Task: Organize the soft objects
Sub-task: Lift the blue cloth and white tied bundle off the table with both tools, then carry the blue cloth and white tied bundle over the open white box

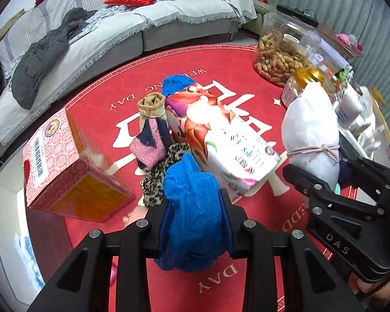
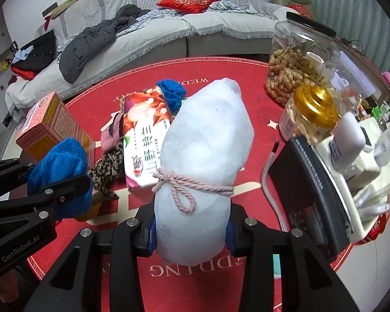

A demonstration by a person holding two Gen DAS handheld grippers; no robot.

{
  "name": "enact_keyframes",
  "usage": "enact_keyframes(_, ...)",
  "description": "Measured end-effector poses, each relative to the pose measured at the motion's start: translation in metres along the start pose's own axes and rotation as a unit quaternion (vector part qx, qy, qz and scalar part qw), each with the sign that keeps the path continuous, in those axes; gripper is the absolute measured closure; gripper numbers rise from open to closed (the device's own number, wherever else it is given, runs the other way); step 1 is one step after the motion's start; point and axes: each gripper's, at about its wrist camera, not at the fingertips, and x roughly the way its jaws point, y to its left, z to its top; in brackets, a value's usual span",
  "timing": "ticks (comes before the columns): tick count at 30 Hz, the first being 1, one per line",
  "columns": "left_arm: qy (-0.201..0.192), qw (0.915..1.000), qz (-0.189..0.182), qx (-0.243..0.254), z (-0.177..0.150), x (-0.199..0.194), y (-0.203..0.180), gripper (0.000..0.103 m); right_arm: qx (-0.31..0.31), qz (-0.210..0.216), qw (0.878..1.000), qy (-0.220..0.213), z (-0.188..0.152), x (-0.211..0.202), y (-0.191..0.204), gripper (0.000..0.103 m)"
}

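While both my hands are up over the red round bench (image 2: 246, 119), each gripper has something soft clamped in it. My left gripper (image 1: 195, 208) is clenched on a blue cloth (image 1: 192, 208), a crumpled, mesh-looking bright blue fabric bunched between the fingers, draping down in folds and held clear of the bench. My right gripper (image 2: 191, 223) is grasping a white bundle (image 2: 205, 156): a puffy, quilted white wrap shaped like a fat sausage, cinched around its lower part with a pale pink twisted cord (image 2: 192, 184) tied in a bow. It stands nearly upright between the fingers, sticking out well past them.

Down on the bench, in the middle, there's a floral soft pack (image 1: 220, 135) with printed writing on its white end, lying tilted. Just beside it sit a pink and navy knit piece (image 1: 150, 143) with a tan cuff, a leopard-print cloth (image 1: 163, 171) touching the pack's lower edge, and another blue cloth ball (image 1: 176, 83) at the pack's far end. A red box (image 1: 72, 169) is off to the left. On the right sits a jar of peanuts (image 2: 293, 78), and near it a gold-lidded jar (image 2: 311, 114).
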Motion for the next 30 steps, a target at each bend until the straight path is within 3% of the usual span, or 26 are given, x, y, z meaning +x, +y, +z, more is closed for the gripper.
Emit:
enact_keyframes(15, -0.025, 0.9987, 0.025, -0.037, 0.041, -0.007, 0.027, 0.068, -0.016, -0.004, 1.000, -0.011, 0.045, 0.009, 0.012, 0.060)
enact_keyframes(30, -0.033, 0.9960, 0.039, -0.074, 0.060, -0.014, 0.064, 0.068, -0.021, 0.010, 1.000, -0.001, 0.076, 0.028, 0.034, 0.060)
